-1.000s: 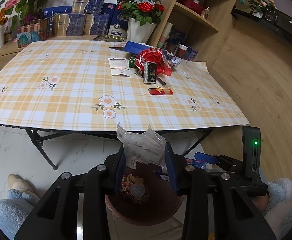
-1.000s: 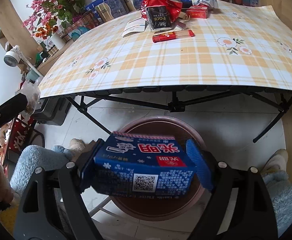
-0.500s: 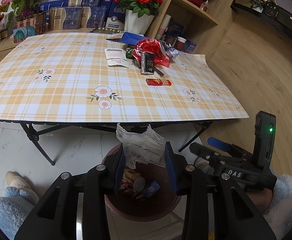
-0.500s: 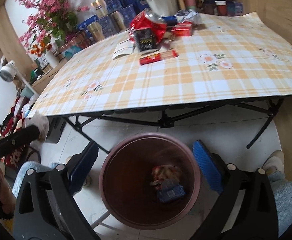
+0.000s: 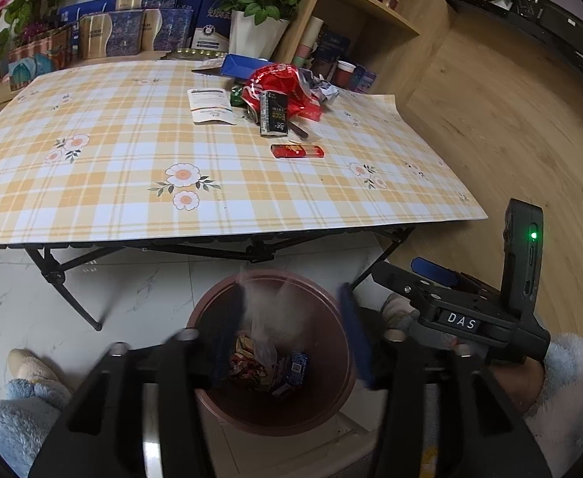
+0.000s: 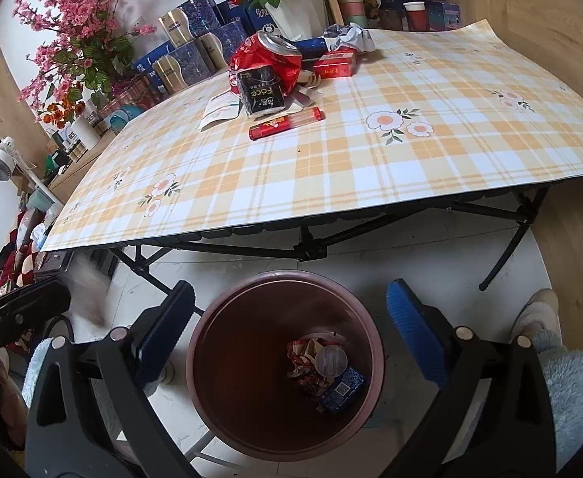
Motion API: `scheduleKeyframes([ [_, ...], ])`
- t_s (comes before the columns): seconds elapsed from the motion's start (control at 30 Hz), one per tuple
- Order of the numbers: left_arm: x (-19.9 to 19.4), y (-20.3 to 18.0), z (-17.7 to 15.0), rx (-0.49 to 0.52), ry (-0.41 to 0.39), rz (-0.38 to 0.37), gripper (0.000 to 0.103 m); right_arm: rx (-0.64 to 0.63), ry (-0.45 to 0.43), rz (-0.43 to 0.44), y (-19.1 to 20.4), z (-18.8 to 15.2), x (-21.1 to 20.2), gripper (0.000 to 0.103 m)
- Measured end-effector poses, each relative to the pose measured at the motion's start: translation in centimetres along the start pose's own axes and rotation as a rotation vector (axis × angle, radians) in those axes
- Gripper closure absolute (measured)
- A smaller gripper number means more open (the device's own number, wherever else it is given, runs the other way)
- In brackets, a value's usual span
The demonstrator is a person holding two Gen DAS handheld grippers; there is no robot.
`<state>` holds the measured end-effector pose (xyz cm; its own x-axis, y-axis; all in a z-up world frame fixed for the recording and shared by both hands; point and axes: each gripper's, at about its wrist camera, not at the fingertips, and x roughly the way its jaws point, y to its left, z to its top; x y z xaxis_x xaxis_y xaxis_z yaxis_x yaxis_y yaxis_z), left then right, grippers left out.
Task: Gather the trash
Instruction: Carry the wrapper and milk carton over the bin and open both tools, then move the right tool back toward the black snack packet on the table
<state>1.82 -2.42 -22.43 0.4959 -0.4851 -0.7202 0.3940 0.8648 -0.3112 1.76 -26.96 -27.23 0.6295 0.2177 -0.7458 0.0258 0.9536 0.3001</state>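
Blue carton now lies in the bin [image 6: 287,362]; right gripper [image 6: 287,318] fingers wide, empty above it. Left gripper [image 5: 291,330] fingers opening, plastic bag [image 5: 269,318] dropping in.

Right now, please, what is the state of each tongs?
Left tongs: opening, the clear plastic bag dropping between them toward the bin.
Right tongs: open, empty.

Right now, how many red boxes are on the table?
2. A long thin red box lies alone nearest the front edge, and a wider red box sits behind the trash pile by the crushed can. More may hide underneath.
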Motion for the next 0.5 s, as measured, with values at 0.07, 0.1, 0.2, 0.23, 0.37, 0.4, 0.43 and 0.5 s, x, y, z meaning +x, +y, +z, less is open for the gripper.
scheduleKeyframes([
  [0.07, -0.1, -0.3, 0.0, 0.012, -0.008, 0.008, 0.032, 0.001, 0.001, -0.001, 0.0, 0.0, 0.0, 0.007],
  [0.1, -0.2, -0.5, 0.0, 0.021, -0.012, 0.015, 0.029, 0.001, 0.002, -0.001, 0.0, 0.0, 0.0, 0.007],
  [0.2, -0.3, -0.6, 0.1, 0.026, -0.024, 0.044, 0.02, 0.004, 0.006, 0.002, 0.0, -0.1, 0.1, 0.006],
  [0.23, -0.4, -0.5, 0.1, 0.022, -0.029, 0.055, 0.016, 0.004, 0.007, 0.003, 0.0, -0.1, 0.1, 0.006],
  [0.37, -0.6, 0.1, 0.3, 0.0, -0.04, 0.103, 0.012, 0.003, 0.015, -0.002, 0.0, -0.1, 0.3, 0.006],
  [0.4, -0.6, 0.3, 0.3, -0.007, -0.043, 0.112, 0.011, 0.002, 0.018, -0.006, 0.0, -0.1, 0.3, 0.006],
  [0.43, -0.7, 0.5, 0.4, -0.013, -0.05, 0.123, 0.01, 0.0, 0.021, -0.011, 0.1, -0.1, 0.4, 0.006],
  [0.5, -1.0, 1.0, 0.7, -0.017, -0.07, 0.144, 0.01, -0.009, 0.02, -0.032, 0.1, 0.1, 0.4, 0.006],
])
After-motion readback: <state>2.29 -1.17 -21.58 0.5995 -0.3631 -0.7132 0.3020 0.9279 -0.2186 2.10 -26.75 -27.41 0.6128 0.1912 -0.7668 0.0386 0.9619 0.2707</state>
